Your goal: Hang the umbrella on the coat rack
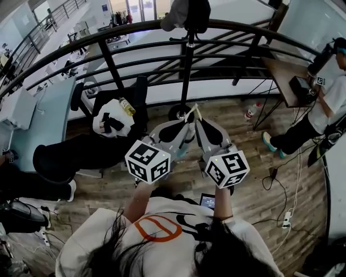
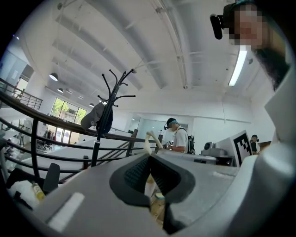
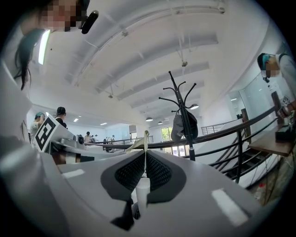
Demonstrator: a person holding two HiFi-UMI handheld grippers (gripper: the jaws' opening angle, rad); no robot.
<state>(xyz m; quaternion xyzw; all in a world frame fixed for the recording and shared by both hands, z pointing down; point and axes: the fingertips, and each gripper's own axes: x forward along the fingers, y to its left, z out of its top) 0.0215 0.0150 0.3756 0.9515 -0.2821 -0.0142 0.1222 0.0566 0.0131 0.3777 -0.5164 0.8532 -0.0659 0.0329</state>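
- While the left gripper [image 1: 185, 125] and the right gripper [image 1: 198, 124] sit side by side, each is clamped on the cream strap [image 1: 191, 112] of the umbrella [image 3: 142, 189]; the loop pokes out past their tips.
- Seen from the right gripper view, the umbrella's pale end hangs just under the jaws, at 6 o'clock.
- The coat rack [image 1: 187, 59] stands at 12 o'clock from the grippers, well apart, beside the railing [image 1: 108, 59]; a dark bag [image 1: 195, 13] hangs at its top.
- A person [image 1: 319, 108] stands at 2 o'clock.

The umbrella [image 3: 142, 187] hangs upright, pale-handled, its cream strap loop [image 1: 190, 113] pinched by the left gripper [image 1: 185, 125] and the right gripper [image 1: 199, 124]. The black coat rack [image 1: 187, 70] stands upright just beyond, at the railing [image 1: 108, 57].
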